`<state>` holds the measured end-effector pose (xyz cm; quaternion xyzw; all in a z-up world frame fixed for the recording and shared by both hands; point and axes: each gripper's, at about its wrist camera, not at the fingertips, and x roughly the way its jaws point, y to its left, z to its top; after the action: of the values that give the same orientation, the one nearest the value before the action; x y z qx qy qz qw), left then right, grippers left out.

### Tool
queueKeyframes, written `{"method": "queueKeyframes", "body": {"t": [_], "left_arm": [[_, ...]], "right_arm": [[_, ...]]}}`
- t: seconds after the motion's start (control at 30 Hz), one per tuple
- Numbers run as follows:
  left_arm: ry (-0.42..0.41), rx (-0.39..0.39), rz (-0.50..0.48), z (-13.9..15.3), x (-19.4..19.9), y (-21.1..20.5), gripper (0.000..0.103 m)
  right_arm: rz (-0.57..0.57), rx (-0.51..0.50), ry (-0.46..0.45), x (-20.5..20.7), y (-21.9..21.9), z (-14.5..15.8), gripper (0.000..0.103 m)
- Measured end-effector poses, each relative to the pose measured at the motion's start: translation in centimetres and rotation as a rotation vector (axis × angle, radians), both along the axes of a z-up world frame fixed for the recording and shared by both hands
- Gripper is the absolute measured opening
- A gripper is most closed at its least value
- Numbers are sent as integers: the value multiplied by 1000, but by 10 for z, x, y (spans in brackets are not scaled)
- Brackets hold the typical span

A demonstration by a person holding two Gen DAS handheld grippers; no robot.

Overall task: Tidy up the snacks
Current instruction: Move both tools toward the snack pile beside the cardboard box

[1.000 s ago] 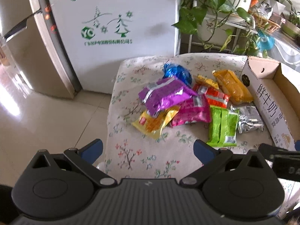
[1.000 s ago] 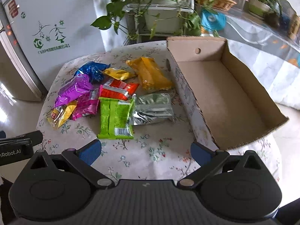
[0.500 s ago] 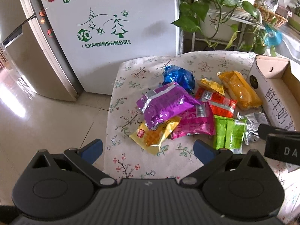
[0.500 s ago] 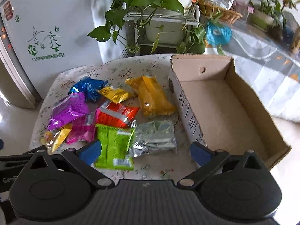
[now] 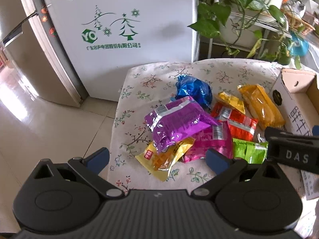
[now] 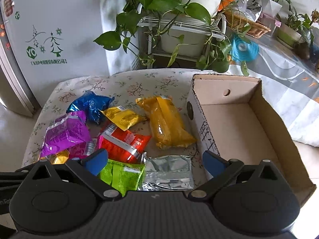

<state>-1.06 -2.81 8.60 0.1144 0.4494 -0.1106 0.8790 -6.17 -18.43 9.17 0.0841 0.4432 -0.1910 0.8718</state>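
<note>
In the left wrist view, a grey refrigerator (image 5: 30, 63) fills the upper left of the frame, with a white appliance printed with green trees (image 5: 119, 35) beside it. Below centre, the left gripper (image 5: 157, 159) hangs over the near edge of a floral-cloth table (image 5: 151, 75), its blue-tipped fingers (image 5: 98, 157) spread wide apart and holding nothing. Between them lies a small yellow-orange foil packet (image 5: 165, 159), partly under a crinkled purple foil snack bag (image 5: 177, 123). Right of these come a magenta packet (image 5: 211, 141), a crumpled blue foil bag (image 5: 194, 91) and a red-orange packet (image 5: 237, 123).

In the right wrist view, the right gripper (image 6: 155, 161) sits low in the frame, fingers likewise wide apart and empty. Between them lie a bright green packet (image 6: 121, 177) and a flat silver foil pouch (image 6: 169, 171), touching side by side. Above them rest a small yellow packet (image 6: 123, 117) and a long amber-yellow plastic pack (image 6: 167, 123), just beside the wall of an open brown cardboard box (image 6: 267, 123) at the right of the frame, which looks empty.

All snacks are on the cloth, so sorting has not begun; this looks like the approach to a first pick. Next, the right gripper probably needs to descend onto the silver pouch or green packet, close on one edge, and carry it right into the box.
</note>
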Motion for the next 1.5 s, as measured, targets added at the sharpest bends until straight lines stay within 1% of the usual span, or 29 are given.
{"method": "queueKeyframes", "body": {"t": [0.07, 0.17, 0.27, 0.5, 0.63, 0.77, 0.93, 1.27, 1.5], "left_arm": [[0, -11, 17, -1, 2, 2, 102], [-20, 4, 36, -3, 3, 3, 102], [0, -17, 47, -5, 4, 5, 102], [-3, -3, 49, -8, 3, 5, 102], [-13, 8, 46, -9, 1, 3, 101], [-20, 11, 41, -9, 1, 1, 101], [-30, 19, 34, -9, -1, 0, 101], [-26, 11, 26, -10, -1, 0, 101], [-12, -12, 24, -10, 0, 1, 100]], "right_arm": [[-2, 8, 18, 2, 2, -3, 103], [-6, 31, 35, 2, 4, -8, 103], [-7, 31, 55, 3, 6, -10, 103], [10, 5, 63, 6, 11, -12, 102], [23, -6, 71, 6, 13, -12, 99], [27, -8, 77, 6, 13, -12, 97], [35, -34, 80, 7, 16, -13, 96], [31, -38, 86, 7, 16, -13, 94], [31, -24, 87, 7, 14, -14, 93]]}}
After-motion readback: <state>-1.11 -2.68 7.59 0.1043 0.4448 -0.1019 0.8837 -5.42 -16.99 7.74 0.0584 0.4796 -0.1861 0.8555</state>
